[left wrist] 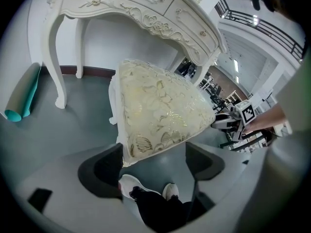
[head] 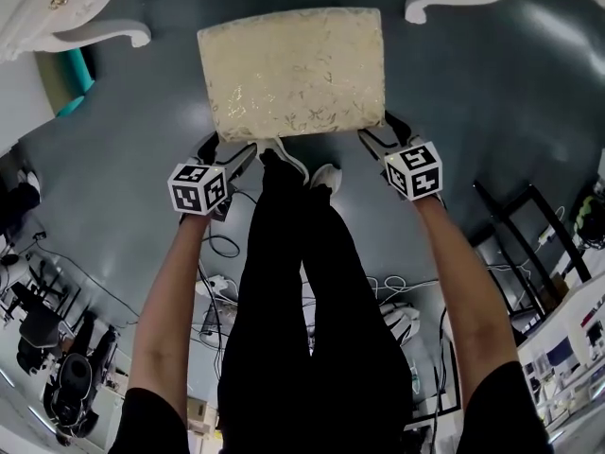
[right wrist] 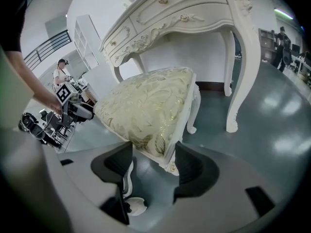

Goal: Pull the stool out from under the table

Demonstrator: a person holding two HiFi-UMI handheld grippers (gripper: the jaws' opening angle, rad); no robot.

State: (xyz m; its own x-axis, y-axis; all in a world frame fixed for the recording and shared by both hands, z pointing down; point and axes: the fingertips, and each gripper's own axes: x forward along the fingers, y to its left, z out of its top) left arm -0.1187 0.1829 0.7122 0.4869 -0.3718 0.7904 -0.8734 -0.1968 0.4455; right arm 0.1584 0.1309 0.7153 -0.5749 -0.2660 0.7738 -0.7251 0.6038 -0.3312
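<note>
The stool [head: 293, 69], with a cream and gold cushion on a white frame, stands on the grey floor in front of the white table. My left gripper [head: 229, 151] is at its near left corner. In the left gripper view the stool's [left wrist: 160, 115] corner lies against one pad of the left gripper [left wrist: 155, 157], while the other pad stands apart with floor showing between. My right gripper [head: 380, 130] is at the near right corner. In the right gripper view that corner of the stool [right wrist: 150, 106] fills the gap of the right gripper [right wrist: 153, 159], touching both pads.
White carved table legs [head: 104, 34] [head: 454, 3] stand just beyond the stool on either side. A teal roll [head: 71, 78] leans at the far left. The person's legs and white shoes [head: 293, 164] are close behind the stool. Cables [head: 222, 246] and a black metal frame [head: 525, 216] lie nearby.
</note>
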